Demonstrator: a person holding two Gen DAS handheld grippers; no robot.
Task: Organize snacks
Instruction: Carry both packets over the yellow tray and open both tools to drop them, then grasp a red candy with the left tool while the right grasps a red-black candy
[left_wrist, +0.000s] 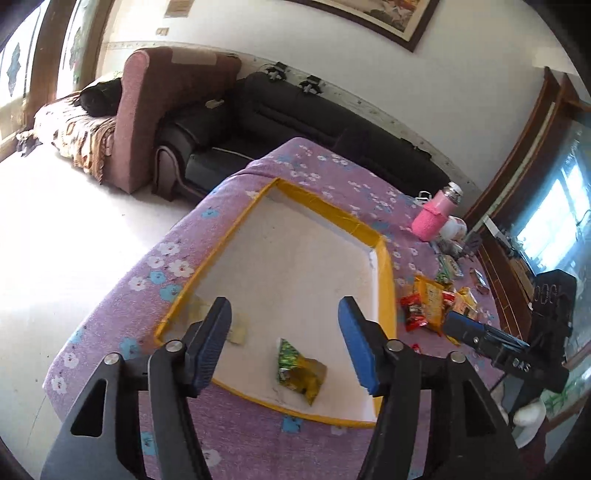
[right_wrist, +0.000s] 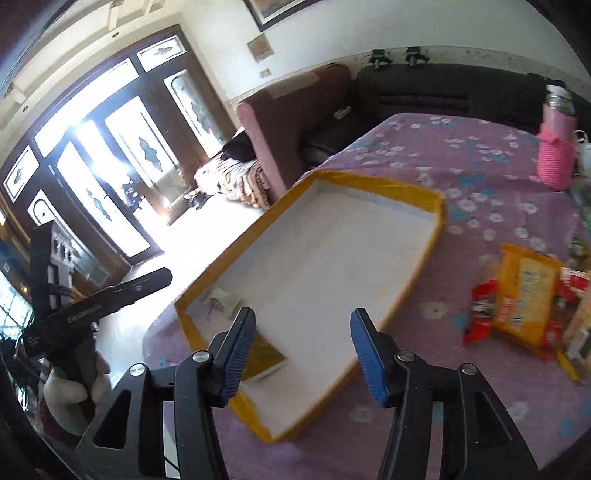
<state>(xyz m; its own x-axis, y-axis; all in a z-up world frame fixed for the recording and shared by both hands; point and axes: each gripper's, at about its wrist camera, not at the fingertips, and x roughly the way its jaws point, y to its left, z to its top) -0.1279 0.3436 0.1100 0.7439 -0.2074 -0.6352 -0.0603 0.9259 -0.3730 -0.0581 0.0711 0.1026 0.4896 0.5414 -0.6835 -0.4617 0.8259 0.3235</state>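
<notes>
Two packets (left_wrist: 301, 371) in one tray (left_wrist: 388, 288)

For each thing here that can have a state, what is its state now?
Left gripper: open, empty, above the tray.
Right gripper: open, empty.
Yellow-rimmed tray: holds two packets.
Green snack packet: lying inside the tray.
Snack pile: outside the tray, on the cloth.
Pink bottle: upright, capped.

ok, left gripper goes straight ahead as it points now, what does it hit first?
Likely the tray floor: the open left gripper aims into it, just past the green snack pack below the line. Depth is unclear.
</notes>
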